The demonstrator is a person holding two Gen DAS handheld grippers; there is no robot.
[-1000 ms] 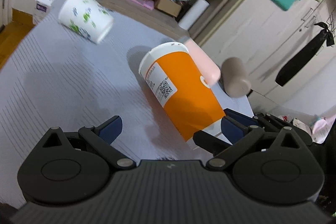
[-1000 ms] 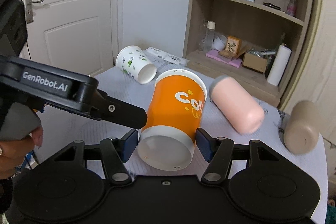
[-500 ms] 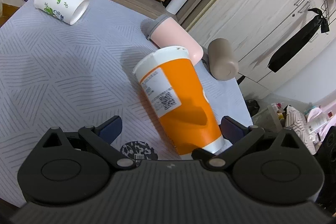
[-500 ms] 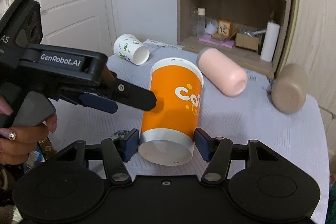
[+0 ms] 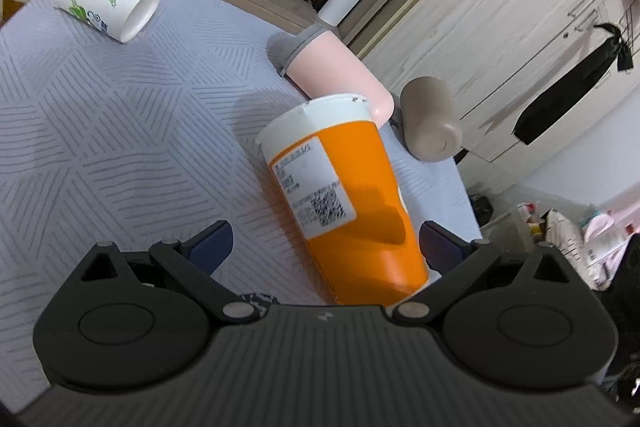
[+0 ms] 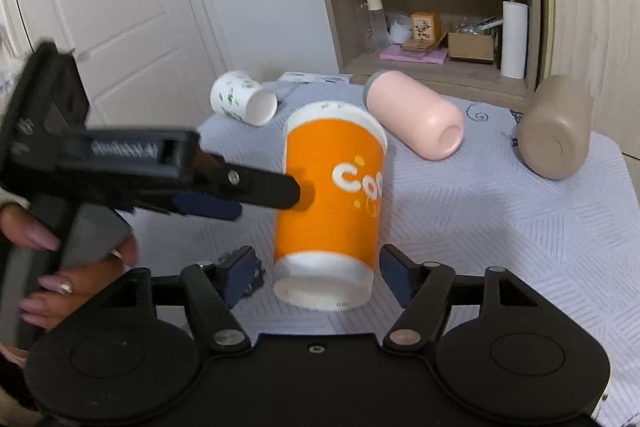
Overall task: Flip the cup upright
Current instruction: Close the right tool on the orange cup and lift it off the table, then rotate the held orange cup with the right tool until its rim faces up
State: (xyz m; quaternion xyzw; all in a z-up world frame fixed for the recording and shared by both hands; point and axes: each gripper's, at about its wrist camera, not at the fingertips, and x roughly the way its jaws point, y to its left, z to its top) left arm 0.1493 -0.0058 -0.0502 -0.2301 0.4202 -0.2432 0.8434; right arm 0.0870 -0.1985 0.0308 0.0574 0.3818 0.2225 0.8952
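Observation:
An orange paper cup point(image 6: 332, 203) with a white rim stands nearly upright on the grey patterned tablecloth point(image 6: 520, 227), mouth up; in the left wrist view it point(image 5: 352, 211) leans. My right gripper point(image 6: 316, 275) is open, its blue pads either side of the cup's base with small gaps. My left gripper point(image 5: 324, 243) is open around the cup's lower half; in the right wrist view one of its fingers point(image 6: 256, 187) touches the cup's left side.
A white cup with green prints point(image 6: 244, 99) lies on its side at the back left. A pink tumbler point(image 6: 416, 119) and a beige tumbler point(image 6: 556, 127) lie on their sides behind. A shelf unit point(image 6: 432, 7) stands beyond the table's far edge.
The orange cup has been tipped from leaning to nearly upright. My right gripper has opened off its base. My left gripper has moved in against the cup's side.

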